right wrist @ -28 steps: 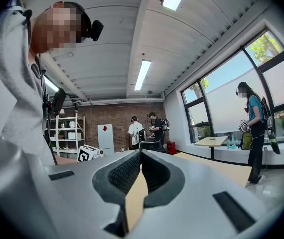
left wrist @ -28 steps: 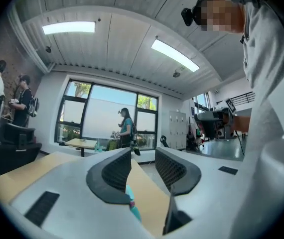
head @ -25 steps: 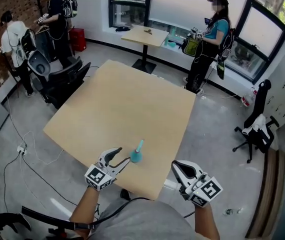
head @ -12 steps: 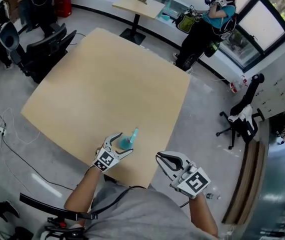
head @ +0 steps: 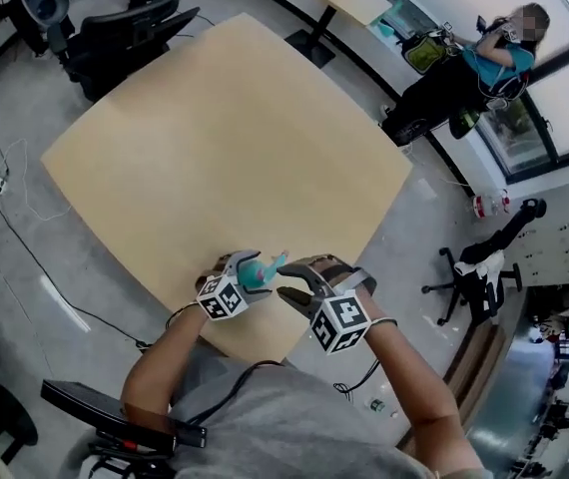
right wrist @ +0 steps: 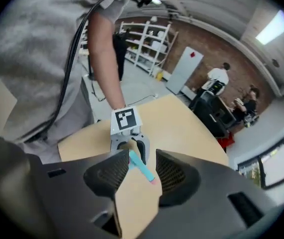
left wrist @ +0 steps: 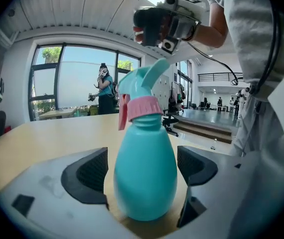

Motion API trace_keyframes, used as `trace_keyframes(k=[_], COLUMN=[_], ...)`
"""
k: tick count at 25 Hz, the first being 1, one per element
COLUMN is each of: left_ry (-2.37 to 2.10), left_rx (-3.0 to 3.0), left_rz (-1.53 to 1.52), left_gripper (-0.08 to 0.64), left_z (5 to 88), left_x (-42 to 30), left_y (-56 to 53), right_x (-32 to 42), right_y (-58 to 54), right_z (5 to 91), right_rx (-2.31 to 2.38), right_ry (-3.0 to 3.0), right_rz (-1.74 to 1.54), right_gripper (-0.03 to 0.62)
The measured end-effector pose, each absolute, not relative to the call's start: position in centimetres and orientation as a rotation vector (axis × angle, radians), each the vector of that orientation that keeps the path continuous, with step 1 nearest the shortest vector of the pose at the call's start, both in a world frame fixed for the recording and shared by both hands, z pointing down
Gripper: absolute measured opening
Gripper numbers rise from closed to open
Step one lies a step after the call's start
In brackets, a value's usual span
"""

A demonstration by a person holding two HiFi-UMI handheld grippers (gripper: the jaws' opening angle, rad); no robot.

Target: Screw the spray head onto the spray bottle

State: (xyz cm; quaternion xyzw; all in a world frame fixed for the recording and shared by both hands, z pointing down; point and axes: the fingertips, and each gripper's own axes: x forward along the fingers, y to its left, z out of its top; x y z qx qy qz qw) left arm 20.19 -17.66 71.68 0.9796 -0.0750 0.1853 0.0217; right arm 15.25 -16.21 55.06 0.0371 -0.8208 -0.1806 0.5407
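A light wooden table [head: 225, 138] with a square top stands on a grey floor [head: 25, 297]. In the head view it sits cornerwise, with corners at roughly 12, 3, 6 and 9 o'clock. One thing stands on the wood, close to the 6 o'clock corner: a teal spray bottle [head: 254, 270], upright. In the left gripper view its rounded body seems to rest flat on the tabletop, though the bottom edge is blurred. A spray head [left wrist: 142, 91] with a pink collar tops the bottle, and in the head view its nozzle points toward about 2 o'clock.
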Motion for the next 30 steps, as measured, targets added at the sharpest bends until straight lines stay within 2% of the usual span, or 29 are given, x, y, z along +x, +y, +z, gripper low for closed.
trace_keyframes(k=[8,22,30], left_ry=[-0.254,-0.282,-0.327], left_rx=[2.989,2.958,2.937], left_rz=[0.571,0.472,0.481], left_gripper=[0.407,0.403,0.403], left_z=[73.8,74.0,74.4], left_x=[20.5,20.7,20.7], left_y=[-17.8,-17.6,-18.0], right_x=[15.9,14.8,15.1], right_y=[-17.1,-16.3,-15.4], right_z=[63.6,64.7,65.6], right_rx=[-0.373,-0.348,-0.577], right_ry=[-1.770,-1.848,-1.532], right_rz=[-0.463,-0.339,-0.856], right_gripper=[0.172,0.132,0.130])
